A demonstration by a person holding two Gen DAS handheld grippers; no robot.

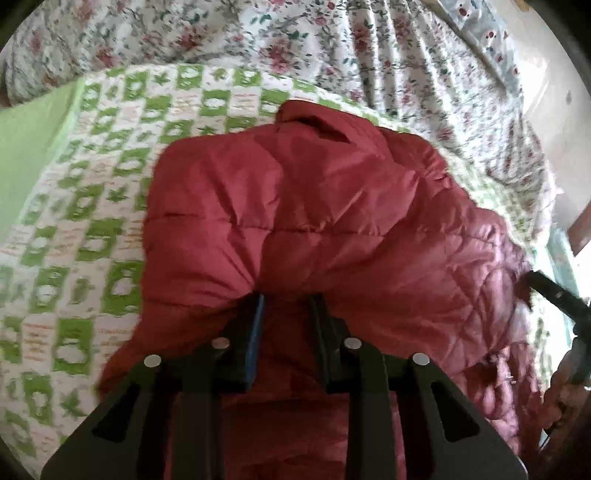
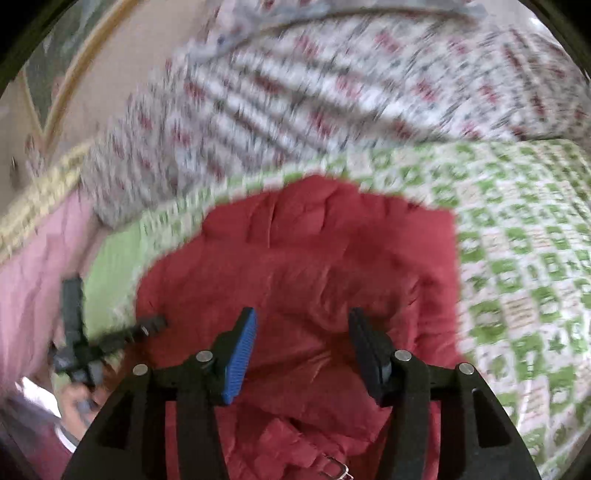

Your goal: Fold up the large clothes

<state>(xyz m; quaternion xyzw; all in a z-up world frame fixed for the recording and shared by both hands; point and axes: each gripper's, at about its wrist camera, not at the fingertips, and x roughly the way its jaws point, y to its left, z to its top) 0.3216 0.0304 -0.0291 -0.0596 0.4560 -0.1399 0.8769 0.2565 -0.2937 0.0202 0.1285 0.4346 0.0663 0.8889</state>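
Red quilted jacket (image 1: 295, 206) fills the lower centre of both wrist views, lying bunched on a green-and-white patterned blanket (image 1: 92, 236) that spreads to the left of the frame. Floral bedding (image 1: 258, 33) crosses the top. Left gripper (image 1: 286, 302), bottom centre, has its fingers closed on a fold of the jacket. Right gripper (image 2: 301, 321), bottom centre in its own view, stands with fingers apart above the fabric, nothing pinched between them.
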